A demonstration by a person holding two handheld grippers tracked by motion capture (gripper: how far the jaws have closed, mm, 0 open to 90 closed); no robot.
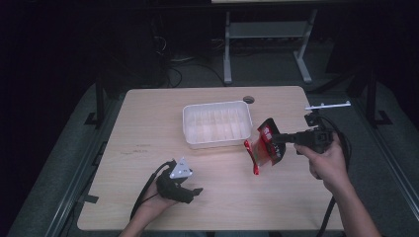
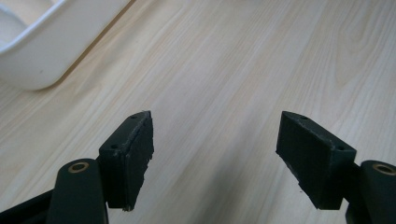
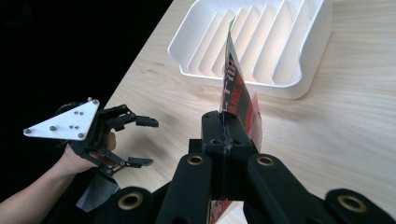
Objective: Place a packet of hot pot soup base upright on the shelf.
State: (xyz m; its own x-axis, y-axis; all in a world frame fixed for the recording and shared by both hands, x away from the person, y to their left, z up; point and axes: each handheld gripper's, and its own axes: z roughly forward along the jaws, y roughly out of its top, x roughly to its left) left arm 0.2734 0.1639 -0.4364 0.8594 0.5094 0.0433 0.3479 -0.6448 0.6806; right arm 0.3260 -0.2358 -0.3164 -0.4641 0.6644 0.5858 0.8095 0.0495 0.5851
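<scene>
Red packet held edge-up above the desk in the right gripper, jaws clamped on it, apparently to drop into the slotted white tray; left gripper waits, jaws wide.

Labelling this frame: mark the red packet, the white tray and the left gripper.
red packet [image 1: 267,148], high view, its printed face.
white tray [image 1: 189,129], high view, its left wall.
left gripper [image 2: 215,154], left gripper view, between its open jaws.

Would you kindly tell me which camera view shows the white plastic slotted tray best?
The high view: the whole white plastic slotted tray lies in frame. The right gripper view shows its dividers, partly behind the red snack packet; the left gripper view catches one corner.
</scene>
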